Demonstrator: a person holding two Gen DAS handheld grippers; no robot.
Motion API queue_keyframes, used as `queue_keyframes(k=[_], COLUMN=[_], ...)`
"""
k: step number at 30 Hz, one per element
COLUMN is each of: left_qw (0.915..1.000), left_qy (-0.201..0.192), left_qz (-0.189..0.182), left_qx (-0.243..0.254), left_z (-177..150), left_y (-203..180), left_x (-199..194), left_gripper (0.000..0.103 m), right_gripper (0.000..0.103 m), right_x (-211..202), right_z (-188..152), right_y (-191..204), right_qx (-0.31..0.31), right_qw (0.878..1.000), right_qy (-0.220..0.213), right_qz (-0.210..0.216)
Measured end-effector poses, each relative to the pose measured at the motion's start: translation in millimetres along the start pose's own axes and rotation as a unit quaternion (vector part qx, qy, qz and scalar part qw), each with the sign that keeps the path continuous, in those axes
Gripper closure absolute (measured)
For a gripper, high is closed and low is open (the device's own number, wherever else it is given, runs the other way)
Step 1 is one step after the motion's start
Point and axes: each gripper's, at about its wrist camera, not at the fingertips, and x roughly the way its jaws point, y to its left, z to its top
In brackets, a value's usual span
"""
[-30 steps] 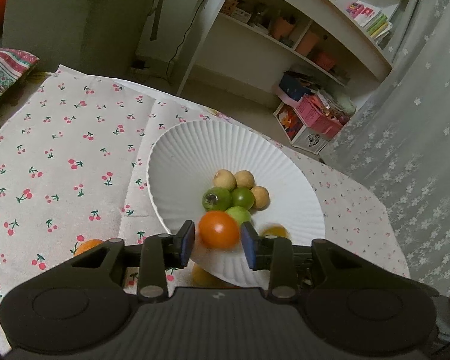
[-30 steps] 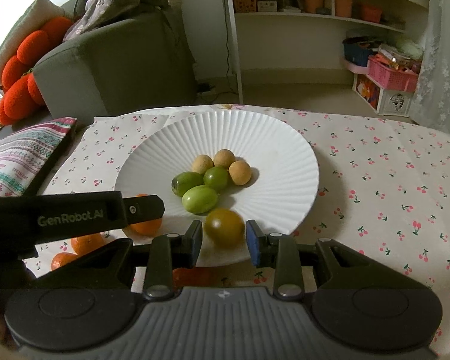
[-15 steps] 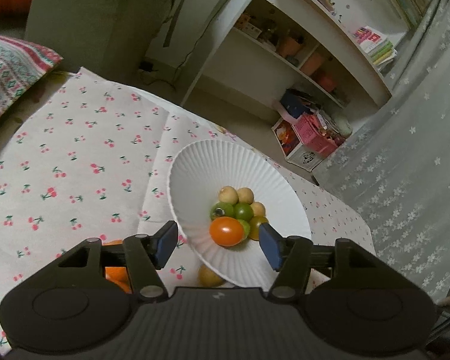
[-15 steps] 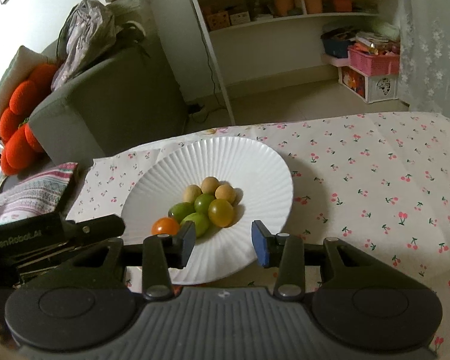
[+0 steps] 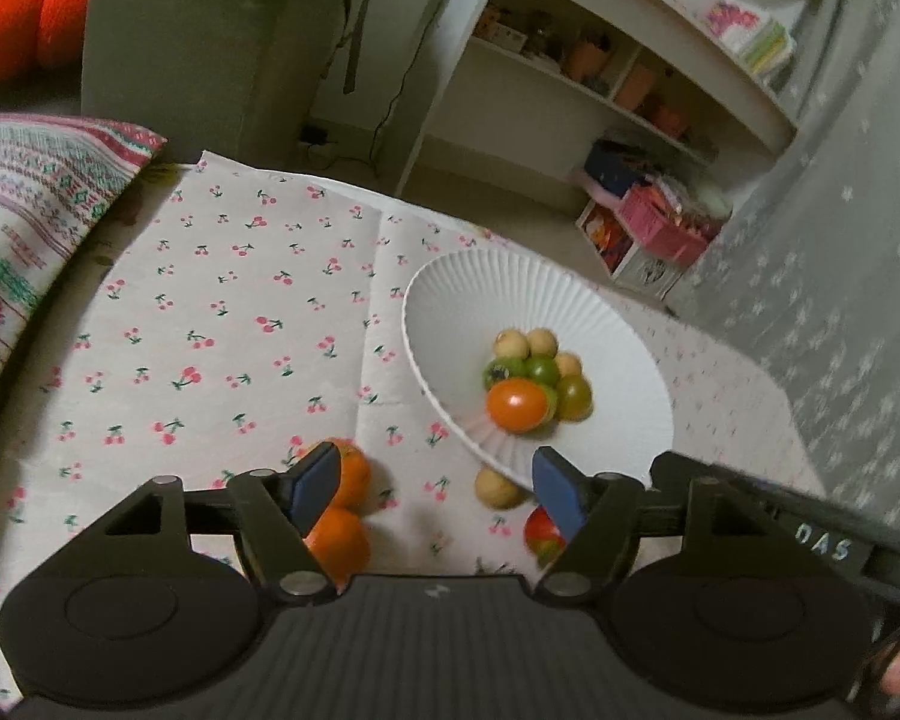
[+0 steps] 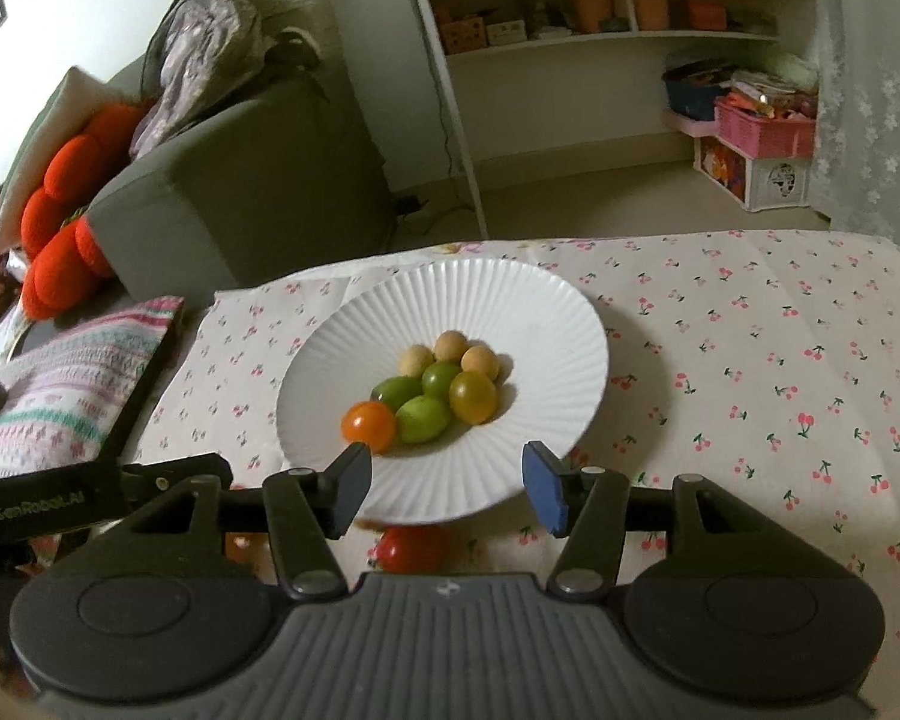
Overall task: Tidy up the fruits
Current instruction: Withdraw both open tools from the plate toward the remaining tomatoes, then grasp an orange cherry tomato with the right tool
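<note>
Nearest us, our left gripper point(image 5: 431, 491) and right gripper point(image 6: 447, 477) both stand spread wide, grasping nothing; just past them a red tomato point(image 6: 413, 547), two oranges point(image 5: 345, 474) and a pale fruit point(image 5: 497, 486) lie on the table point(image 6: 750, 360); farther, the white plate point(image 6: 510, 300) holds an orange tomato point(image 6: 368, 423) beside green and beige fruits.

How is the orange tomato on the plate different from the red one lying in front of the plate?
The orange tomato lies on the white plate, touching the green fruits; the red tomato lies on the cherry-print cloth, off the plate. The orange one is plain orange; the red one is deeper red with some green. Both are small, round and glossy, and neither is gripped.
</note>
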Motion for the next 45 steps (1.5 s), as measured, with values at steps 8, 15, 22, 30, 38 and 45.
queue_keyframes(k=[8,15,22,30,38,45], left_qw=[0.9965,0.9951,0.9945,0.9935,0.9931,0.9933], left_qy=[0.006,0.012,0.015,0.019,0.022,0.023], left_qz=[0.029,0.035,0.036,0.037,0.037,0.034], left_qx=[0.079,0.092,0.097,0.106,0.109,0.108], left_z=[-16,-22,-28,-31,-32,-31], left_y=[-9,-11,-11,-14,-13,-12], left_x=[-7,-13,-16,-13,-11,-8], left_gripper=[0.026,0.020,0.017,0.015,0.014,0.014], right_gripper=[0.045,0.032,0.026,0.029,0.047,0.059], right_x=[-15,-20,-19,-9,3,10], right_z=[-14,-27,-41,-57,-63,-64], right_y=[11,20,31,45,51,49], right_qx=[-0.039,-0.079,-0.118,-0.149,-0.158,-0.156], right_qw=[0.999,0.996,0.991,0.985,0.983,0.982], right_qy=[0.009,0.028,0.055,0.078,0.092,0.102], right_qz=[0.007,0.018,0.040,0.039,0.030,0.036])
